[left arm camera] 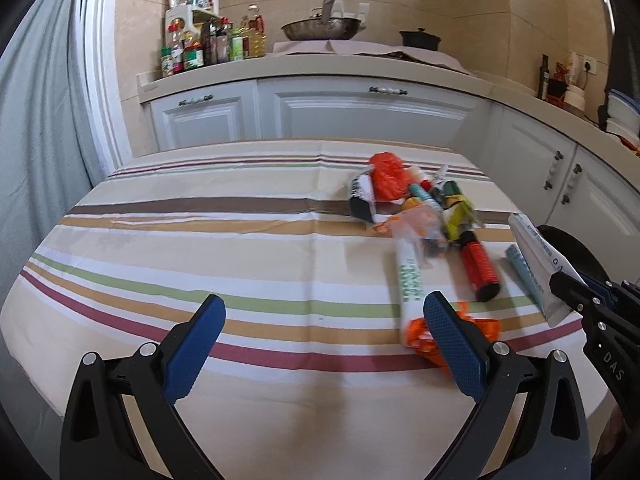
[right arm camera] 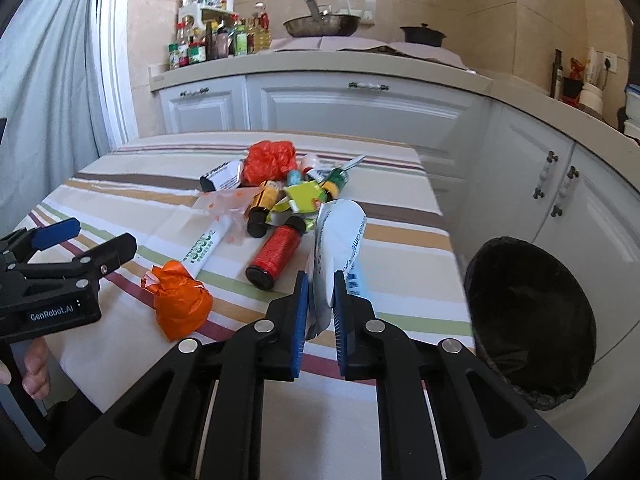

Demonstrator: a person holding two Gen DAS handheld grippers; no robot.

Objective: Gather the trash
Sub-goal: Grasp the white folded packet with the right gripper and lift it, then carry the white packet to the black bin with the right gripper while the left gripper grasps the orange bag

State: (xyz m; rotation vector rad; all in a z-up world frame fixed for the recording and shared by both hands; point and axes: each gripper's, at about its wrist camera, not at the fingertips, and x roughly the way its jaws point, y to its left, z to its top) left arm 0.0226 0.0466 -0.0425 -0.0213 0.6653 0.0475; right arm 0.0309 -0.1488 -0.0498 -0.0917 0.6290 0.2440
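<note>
Nearest, the right gripper (right arm camera: 320,300) has its jaws clenched on the crimped end of a flattened white tube (right arm camera: 338,236), a hold by the thin end that keeps the body free to swing toward the black-lined bin (right arm camera: 528,320) beside the table's (right arm camera: 120,184) right edge. The left gripper (left arm camera: 324,320) hovers over the striped cloth with jaws released and empty, one finger just beside a crumpled orange wrapper (right arm camera: 182,304), probably its next pick. Beyond lie a white marker-like tube (right arm camera: 208,246) and a red bottle (right arm camera: 276,252); farther still, the remaining trash sits heaped together: small bottles, a yellow-green packet (right arm camera: 306,198) and an orange mesh ball (right arm camera: 268,162).
</note>
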